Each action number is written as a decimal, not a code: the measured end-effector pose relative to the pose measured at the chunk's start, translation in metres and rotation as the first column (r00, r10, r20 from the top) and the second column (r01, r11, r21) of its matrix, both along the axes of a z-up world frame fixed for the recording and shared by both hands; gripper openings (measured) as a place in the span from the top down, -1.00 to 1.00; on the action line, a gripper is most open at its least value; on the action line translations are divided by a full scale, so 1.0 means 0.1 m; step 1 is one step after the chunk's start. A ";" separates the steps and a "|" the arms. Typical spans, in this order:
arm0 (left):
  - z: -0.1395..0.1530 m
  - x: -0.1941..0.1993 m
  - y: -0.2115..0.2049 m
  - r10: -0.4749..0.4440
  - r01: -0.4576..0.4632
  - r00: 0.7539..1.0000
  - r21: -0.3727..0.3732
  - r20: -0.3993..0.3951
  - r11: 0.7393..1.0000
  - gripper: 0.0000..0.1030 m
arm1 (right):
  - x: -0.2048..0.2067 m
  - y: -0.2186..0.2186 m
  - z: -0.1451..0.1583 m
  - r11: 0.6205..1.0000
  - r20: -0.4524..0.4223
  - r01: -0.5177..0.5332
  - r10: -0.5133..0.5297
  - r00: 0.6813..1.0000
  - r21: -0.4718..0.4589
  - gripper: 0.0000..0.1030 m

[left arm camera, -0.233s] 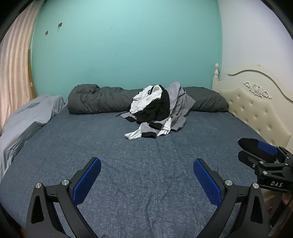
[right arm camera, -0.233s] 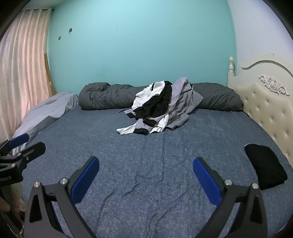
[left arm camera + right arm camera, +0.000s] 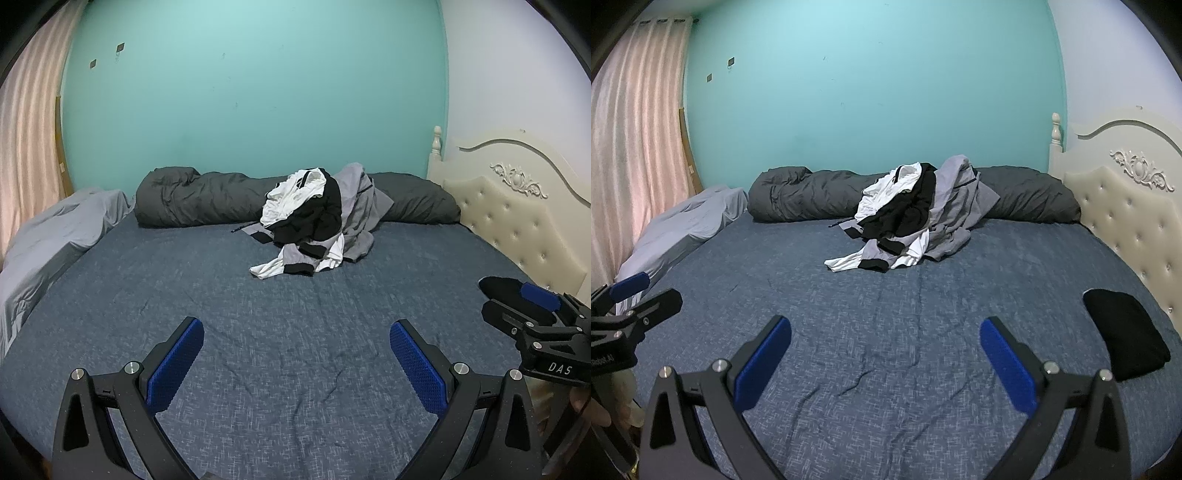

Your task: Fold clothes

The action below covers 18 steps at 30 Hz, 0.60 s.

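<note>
I see no change from 0.2 s ago | left gripper [image 3: 296,354] wide, empty | right gripper [image 3: 885,352] wide, empty | clothes pile [image 3: 908,214] far across bed [image 3: 886,306], against rolled duvet [image 3: 798,194] | folded black garment [image 3: 1124,334] by headboard [image 3: 1126,206]

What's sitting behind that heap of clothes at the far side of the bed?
Behind the clothes pile a rolled dark grey duvet runs along the teal wall. Its middle stretch is hidden by the pile, so anything tucked there cannot be seen.

Folded black garment [image 3: 496,287] half hidden behind right tongs [image 3: 517,308].
</note>
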<state>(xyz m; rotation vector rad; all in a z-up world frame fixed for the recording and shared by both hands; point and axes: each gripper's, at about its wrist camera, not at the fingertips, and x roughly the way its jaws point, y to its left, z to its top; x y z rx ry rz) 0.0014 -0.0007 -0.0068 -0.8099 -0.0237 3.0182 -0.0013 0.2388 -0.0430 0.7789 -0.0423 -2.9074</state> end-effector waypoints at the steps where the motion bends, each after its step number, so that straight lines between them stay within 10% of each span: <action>1: -0.02 0.01 0.00 -0.001 0.001 1.000 0.000 0.001 1.000 -0.99 | 0.00 0.01 0.00 1.000 -0.008 0.001 -0.001 1.000 0.001 -0.99; 18: -0.27 0.01 0.05 -0.010 0.010 1.000 0.005 -0.012 1.000 -0.99 | -0.02 0.03 -0.03 1.000 0.012 0.011 -0.011 1.000 -0.006 -0.99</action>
